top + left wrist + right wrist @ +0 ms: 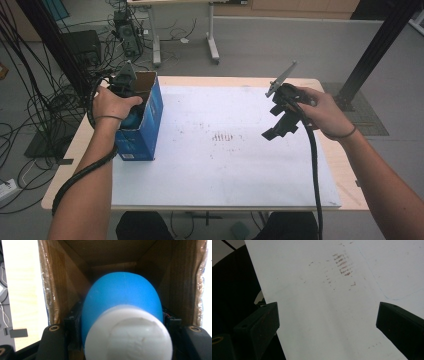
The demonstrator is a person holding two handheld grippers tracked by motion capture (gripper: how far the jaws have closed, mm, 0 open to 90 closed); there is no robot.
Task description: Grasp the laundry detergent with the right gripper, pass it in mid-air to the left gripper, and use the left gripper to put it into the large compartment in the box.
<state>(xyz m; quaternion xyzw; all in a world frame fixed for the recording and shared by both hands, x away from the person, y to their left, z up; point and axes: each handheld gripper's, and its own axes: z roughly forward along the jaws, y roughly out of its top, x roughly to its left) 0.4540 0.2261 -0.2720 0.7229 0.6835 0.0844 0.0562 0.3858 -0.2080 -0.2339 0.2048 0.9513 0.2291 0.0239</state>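
Observation:
A blue cardboard box point(150, 122) with an open top stands at the table's left edge. My left gripper point(133, 116) reaches down into it, held by the person's left hand. In the left gripper view, the left gripper point(122, 321) is shut on a blue bottle point(120, 295) with a white cap point(130, 337), between the box's brown inner walls point(60, 277). A bit of the blue bottle point(131, 120) peeks out below the hand. My right gripper point(280, 129) hovers open above the white sheet point(225, 170) at the right. Its jaws stand wide apart around nothing point(327, 320).
Brown scuff marks point(223, 136) sit mid-sheet, also under the right gripper point(342, 263). The wooden table point(345, 175) shows around the sheet. Cables point(30, 110) hang at the left, a black post point(375, 50) stands at the right, and another table's legs point(212, 45) are behind.

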